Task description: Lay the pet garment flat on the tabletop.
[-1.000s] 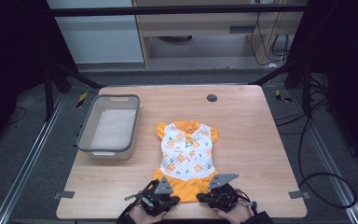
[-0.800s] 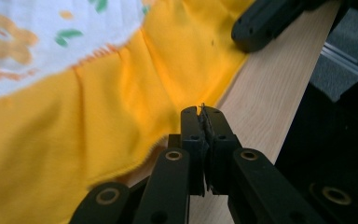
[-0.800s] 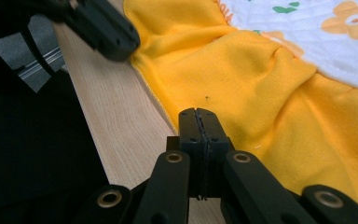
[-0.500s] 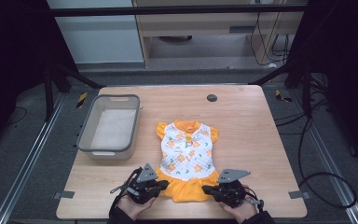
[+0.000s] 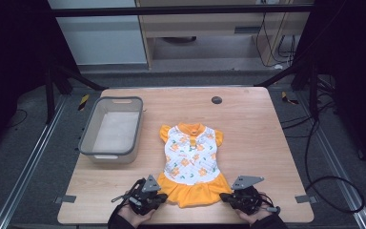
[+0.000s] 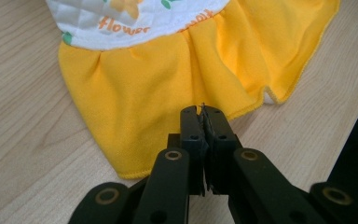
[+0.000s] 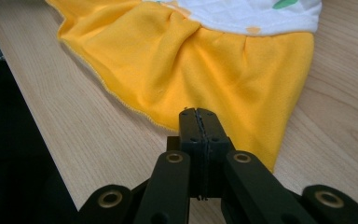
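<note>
The small orange-and-white flower-print dress (image 5: 190, 164) lies flat mid-table (image 5: 248, 124). My left claw (image 5: 158, 196) and right claw (image 5: 226, 196), both pinched closed and empty, flank its hem. Nothing seems started; grey plastic bin (image 5: 86, 143) empty.

Lab: framed rig (image 5: 181, 10), trailing cables (image 5: 314, 157)

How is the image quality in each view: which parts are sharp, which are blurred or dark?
High view: soft, evenly lit wooden table, surroundings dark. Left gripper view: orange skirt of the small dress sharp, black left gripper slightly soft. Right gripper view: hem sharp, black right gripper crisp at its tip, dark area beyond the table edge.
</note>
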